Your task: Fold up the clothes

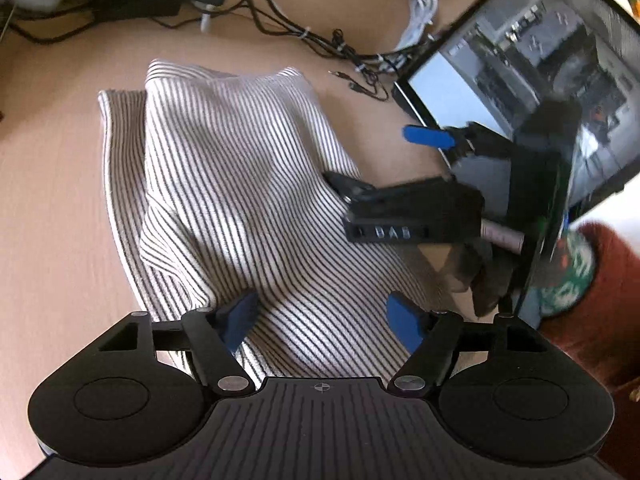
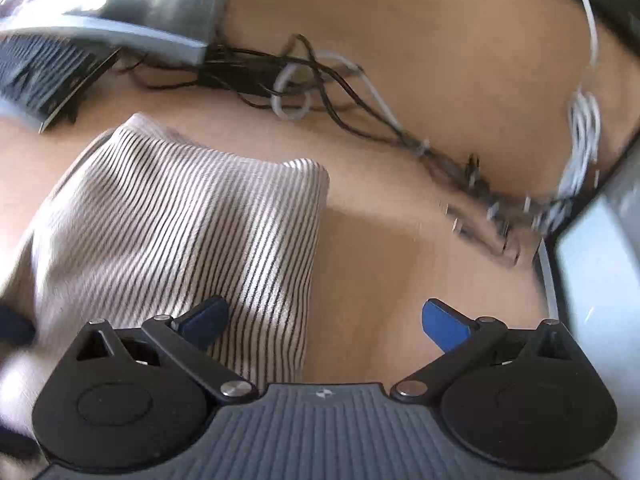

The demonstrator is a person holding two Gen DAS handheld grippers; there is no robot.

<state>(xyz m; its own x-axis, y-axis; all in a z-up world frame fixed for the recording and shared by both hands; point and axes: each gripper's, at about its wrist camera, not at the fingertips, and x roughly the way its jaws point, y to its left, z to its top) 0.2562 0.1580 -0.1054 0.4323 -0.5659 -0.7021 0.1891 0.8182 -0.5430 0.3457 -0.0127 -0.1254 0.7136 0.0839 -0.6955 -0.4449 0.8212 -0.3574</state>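
Note:
A white garment with thin black stripes (image 1: 240,184) lies folded over on the wooden table, one layer on top of another. My left gripper (image 1: 322,322) is open, both blue fingers spread just above the garment's near part, nothing between them. In the left wrist view my right gripper (image 1: 384,160) comes in from the right, open, one finger at the garment's right edge and the blue finger (image 1: 428,136) over bare table. In its own view the right gripper (image 2: 326,322) is open and straddles the striped garment's (image 2: 180,220) right edge.
A tangle of black and white cables (image 1: 320,40) runs along the far side of the table (image 1: 52,200). A monitor (image 1: 540,80) stands at the right. A grey stand and a keyboard (image 2: 44,76) sit at the far left. Cables (image 2: 320,92) lie beyond the garment.

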